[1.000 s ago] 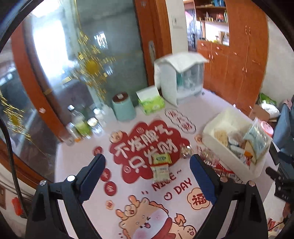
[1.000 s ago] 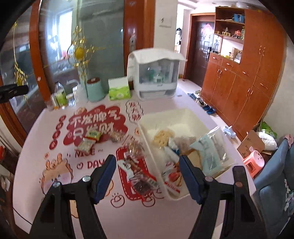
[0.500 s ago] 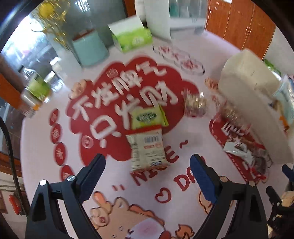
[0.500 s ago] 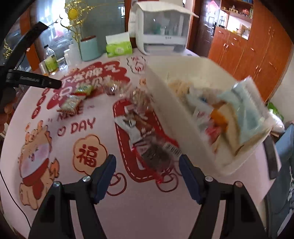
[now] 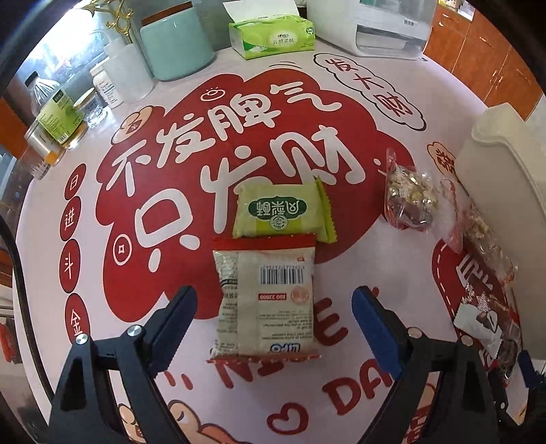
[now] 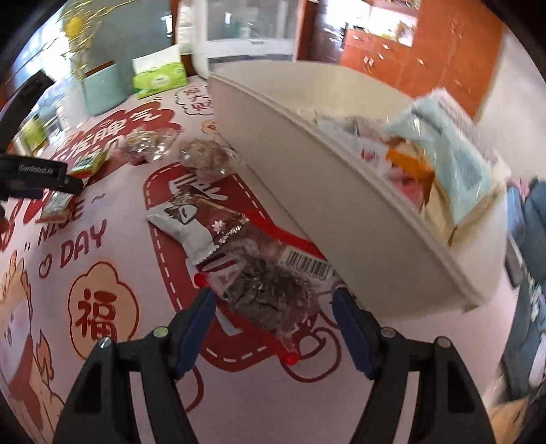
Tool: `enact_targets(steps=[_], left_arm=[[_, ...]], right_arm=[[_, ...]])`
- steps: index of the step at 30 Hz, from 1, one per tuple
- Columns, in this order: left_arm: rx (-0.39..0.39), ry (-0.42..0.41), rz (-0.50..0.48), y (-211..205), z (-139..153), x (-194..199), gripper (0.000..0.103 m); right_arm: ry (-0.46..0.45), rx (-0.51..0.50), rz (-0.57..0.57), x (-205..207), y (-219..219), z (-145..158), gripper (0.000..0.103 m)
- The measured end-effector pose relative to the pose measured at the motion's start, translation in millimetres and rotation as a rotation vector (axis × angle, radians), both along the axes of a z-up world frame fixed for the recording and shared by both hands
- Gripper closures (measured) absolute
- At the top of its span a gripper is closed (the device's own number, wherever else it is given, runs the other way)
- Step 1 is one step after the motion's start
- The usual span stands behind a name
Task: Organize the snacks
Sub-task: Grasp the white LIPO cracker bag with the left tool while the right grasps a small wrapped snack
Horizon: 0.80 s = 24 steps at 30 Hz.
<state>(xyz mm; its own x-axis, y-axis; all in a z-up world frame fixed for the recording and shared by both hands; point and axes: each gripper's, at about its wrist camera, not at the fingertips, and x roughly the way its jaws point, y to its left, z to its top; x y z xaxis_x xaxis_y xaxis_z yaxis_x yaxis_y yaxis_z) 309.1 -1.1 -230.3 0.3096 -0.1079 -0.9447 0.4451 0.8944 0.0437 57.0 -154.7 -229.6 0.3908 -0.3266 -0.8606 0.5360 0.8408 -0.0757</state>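
Note:
My left gripper [image 5: 273, 307] is open, its fingers on either side of a white and red snack packet [image 5: 266, 297] lying flat on the table. A green snack packet [image 5: 283, 210] lies just beyond it. My right gripper [image 6: 273, 300] is open around a clear packet of dark snacks [image 6: 269, 290] beside the white bin [image 6: 341, 211], which holds several snacks. A brown and white wrapper [image 6: 194, 222] lies just beyond that packet.
Two clear bags of nut snacks [image 5: 409, 194] lie near the bin's wall [image 5: 505, 177]. At the table's back stand a tissue box [image 5: 273, 37], a teal canister [image 5: 174, 41], bottles and jars [image 5: 58, 112] and a white appliance [image 5: 385, 24].
Both grippers have dropped down close to the table. The left one now straddles the white and red packet, the right one the dark snack packet by the bin.

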Motion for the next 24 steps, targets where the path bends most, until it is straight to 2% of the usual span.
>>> enact_targets(steps=[3,8,14,22,24], left_arm=[[0.007,0.000,0.018,-2,-5,0,0.011],[-0.002,0.037,0.068,3,-16,-1,0.011],[-0.013,0.053,0.089,6,-18,-1,0.011],[-0.009,0.049,0.103,3,-17,-5,0.011],[-0.018,0.055,0.106,4,-17,-6,0.014]], right_arm=[[-0.025,0.028,-0.033,0,-3,-3,0.031],[-0.031,0.031,-0.037,2,1,-5,0.024],[-0.041,0.081,-0.029,11,8,-3,0.023],[-0.065,0.108,-0.164,25,-8,-2,0.023],[-0.059,0.091,-0.184,31,-9,-3,0.023]])
